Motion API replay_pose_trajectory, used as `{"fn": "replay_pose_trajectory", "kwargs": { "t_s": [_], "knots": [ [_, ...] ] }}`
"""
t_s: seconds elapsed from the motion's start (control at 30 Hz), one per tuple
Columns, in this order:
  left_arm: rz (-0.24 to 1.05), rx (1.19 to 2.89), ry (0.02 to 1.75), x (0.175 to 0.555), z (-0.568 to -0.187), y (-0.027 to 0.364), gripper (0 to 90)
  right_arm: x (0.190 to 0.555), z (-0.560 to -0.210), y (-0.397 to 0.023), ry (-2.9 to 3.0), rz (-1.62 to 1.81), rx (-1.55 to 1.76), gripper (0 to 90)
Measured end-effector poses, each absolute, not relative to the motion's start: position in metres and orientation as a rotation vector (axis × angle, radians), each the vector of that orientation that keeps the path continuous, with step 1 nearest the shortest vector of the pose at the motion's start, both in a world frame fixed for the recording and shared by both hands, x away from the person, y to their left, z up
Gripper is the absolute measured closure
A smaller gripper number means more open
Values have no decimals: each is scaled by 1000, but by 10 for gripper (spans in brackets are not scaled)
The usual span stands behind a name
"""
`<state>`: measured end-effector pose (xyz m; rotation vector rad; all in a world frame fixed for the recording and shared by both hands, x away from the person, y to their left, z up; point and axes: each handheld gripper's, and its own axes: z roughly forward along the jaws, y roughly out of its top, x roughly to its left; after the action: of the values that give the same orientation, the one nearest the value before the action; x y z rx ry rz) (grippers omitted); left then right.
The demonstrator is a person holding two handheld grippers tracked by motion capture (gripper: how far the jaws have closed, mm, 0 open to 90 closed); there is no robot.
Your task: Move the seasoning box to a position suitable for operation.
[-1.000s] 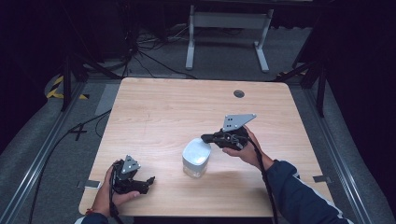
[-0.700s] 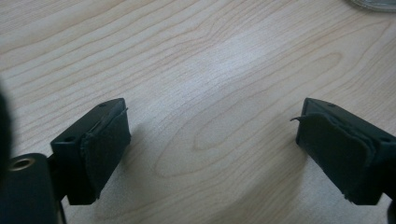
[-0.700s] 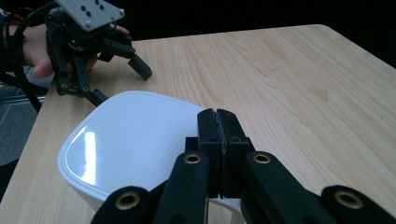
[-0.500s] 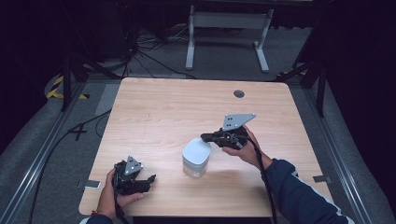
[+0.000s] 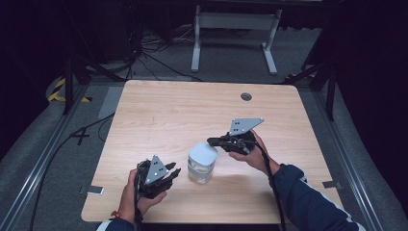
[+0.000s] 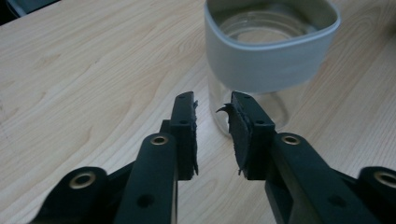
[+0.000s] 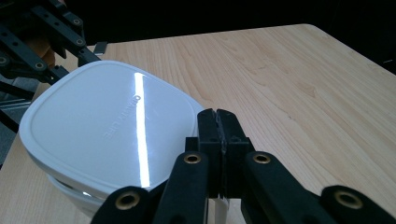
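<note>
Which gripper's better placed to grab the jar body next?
Left. The left gripper has its fingers open, low beside the clear body of the jar. The right gripper is shut, up at the white lid.

High view overlooks the table (image 5: 159, 115); both gripper views closely share the jar (image 6: 271, 51).

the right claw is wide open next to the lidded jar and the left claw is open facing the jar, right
Not quite. The right claw is shut, its jaws pressed together at the edge of the white lid, as the right gripper view shows. The left claw is indeed open, facing the clear jar.
</note>
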<state>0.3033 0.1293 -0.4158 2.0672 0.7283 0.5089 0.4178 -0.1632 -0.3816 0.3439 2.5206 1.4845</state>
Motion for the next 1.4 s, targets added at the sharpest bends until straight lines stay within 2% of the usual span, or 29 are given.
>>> {"fn": "replay_pose_trajectory", "kwargs": {
  "t_s": [0.23, 0.37, 0.43, 0.9, 1.4],
  "knots": [
    [504, 2034, 712, 306, -406, 123, 782, 418, -382, -163, 2525, 1475, 347, 898],
    [502, 2038, 690, 310, -402, 117, 879, 418, -385, -162, 2531, 1471, 347, 897],
    [501, 2026, 693, 311, -400, 115, 895, 418, -385, -161, 2534, 1473, 345, 897],
    [538, 2002, 667, 327, -378, 96, 895, 419, -388, -163, 2544, 1477, 340, 897],
    [499, 2032, 631, 362, -362, 81, 891, 410, -390, -182, 2550, 1420, 362, 897]
  ]
}}
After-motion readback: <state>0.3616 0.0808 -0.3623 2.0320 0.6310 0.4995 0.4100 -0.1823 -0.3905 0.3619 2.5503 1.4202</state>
